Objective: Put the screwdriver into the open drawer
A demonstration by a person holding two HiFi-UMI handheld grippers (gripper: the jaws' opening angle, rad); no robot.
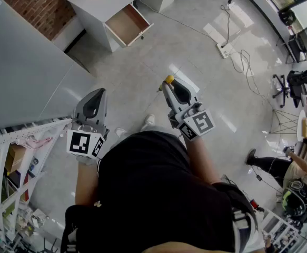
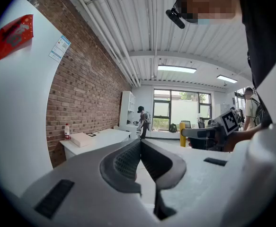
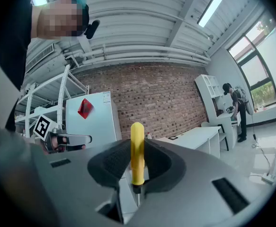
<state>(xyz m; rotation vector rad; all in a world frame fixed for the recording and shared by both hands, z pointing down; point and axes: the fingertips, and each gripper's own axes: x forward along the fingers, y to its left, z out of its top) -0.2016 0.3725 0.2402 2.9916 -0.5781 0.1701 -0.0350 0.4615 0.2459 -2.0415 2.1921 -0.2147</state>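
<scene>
My right gripper (image 3: 137,151) is shut on a screwdriver (image 3: 137,152) with a yellow handle, held upright with its metal shaft pointing down. In the head view the right gripper (image 1: 169,85) is at mid-frame over the floor, the yellow handle (image 1: 169,79) showing at its tip. The open drawer (image 1: 127,25) juts from a white desk (image 1: 108,1) far ahead at the upper left. My left gripper (image 2: 141,145) is shut with nothing between its jaws; the head view shows the left gripper (image 1: 92,105) at the left beside a white cabinet.
A big white cabinet (image 1: 21,75) stands at the left, with shelves (image 1: 16,162) below it. Cables and a power strip (image 1: 226,49) lie on the floor at the upper right. A seated person (image 1: 279,167) is at the right edge. A brick wall (image 1: 35,4) runs behind the desk.
</scene>
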